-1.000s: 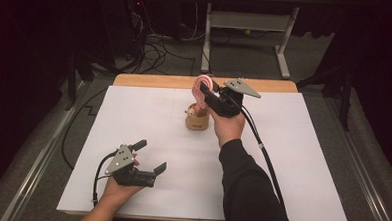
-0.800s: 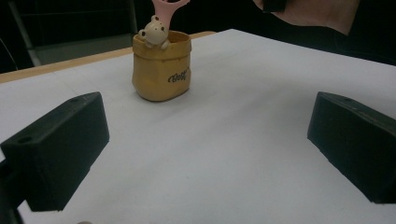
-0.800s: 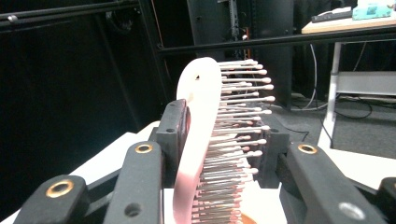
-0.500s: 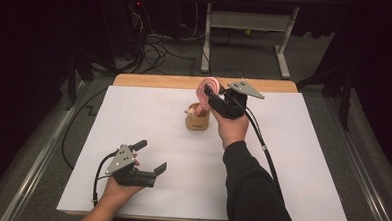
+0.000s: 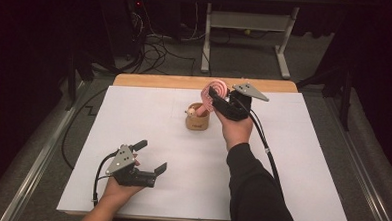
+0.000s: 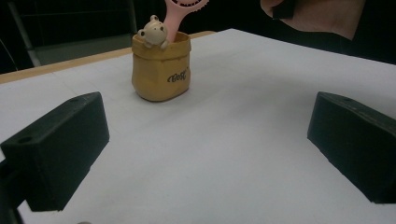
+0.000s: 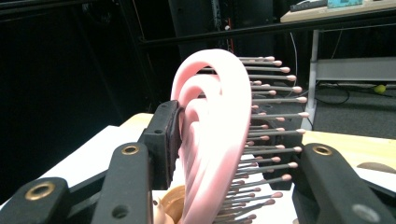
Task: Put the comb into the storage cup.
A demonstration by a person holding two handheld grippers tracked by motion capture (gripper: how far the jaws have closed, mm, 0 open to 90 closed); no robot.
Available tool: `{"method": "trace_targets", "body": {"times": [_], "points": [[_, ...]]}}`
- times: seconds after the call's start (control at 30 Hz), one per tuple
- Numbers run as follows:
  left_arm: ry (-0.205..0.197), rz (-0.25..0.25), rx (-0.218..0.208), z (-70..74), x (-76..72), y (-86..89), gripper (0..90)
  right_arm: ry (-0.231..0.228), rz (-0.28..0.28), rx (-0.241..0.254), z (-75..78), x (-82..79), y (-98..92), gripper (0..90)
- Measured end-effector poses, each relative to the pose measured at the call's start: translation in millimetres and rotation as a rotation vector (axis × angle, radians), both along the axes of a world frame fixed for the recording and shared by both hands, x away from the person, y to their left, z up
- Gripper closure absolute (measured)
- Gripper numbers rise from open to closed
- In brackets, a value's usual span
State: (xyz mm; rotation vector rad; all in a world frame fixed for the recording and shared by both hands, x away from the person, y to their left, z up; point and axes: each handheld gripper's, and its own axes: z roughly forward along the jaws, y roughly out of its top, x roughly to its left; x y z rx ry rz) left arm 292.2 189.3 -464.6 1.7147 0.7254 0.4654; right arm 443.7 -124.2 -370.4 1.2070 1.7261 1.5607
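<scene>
Hairbrush going into the little pot

The pink hairbrush (image 5: pixel 216 90) stands handle-down in the small yellow pot (image 5: pixel 197 121) at the middle of the table (image 5: pixel 302 160). The right gripper (image 5: pixel 213 94) has just been opening; its fingers (image 7: pixel 161 140) stand slightly apart around the brush head, grip slackening. Best to let go gently and draw straight back, lest bristles snag and tip the pot. The left gripper (image 5: pixel 151 156) rests with fingers wide apart, empty.

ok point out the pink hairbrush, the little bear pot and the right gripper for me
pink hairbrush (image 7: pixel 210 140), right gripper view, on the curved back of its head
little bear pot (image 6: pixel 161 70), left gripper view, on its yellow front wall
right gripper (image 5: pixel 215 97), high view, between the jaw tips at the brush head
</scene>
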Motion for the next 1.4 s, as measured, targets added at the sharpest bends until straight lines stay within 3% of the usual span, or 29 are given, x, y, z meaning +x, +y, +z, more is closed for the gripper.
{"method": "trace_targets", "body": {"times": [1.4], "points": [[0.003, -0.013, 0.013, -0.7, 0.6, -2.0, 0.0, 0.057, -0.035, -0.002, -18.2, -1.3, -27.0, 46.1]]}}
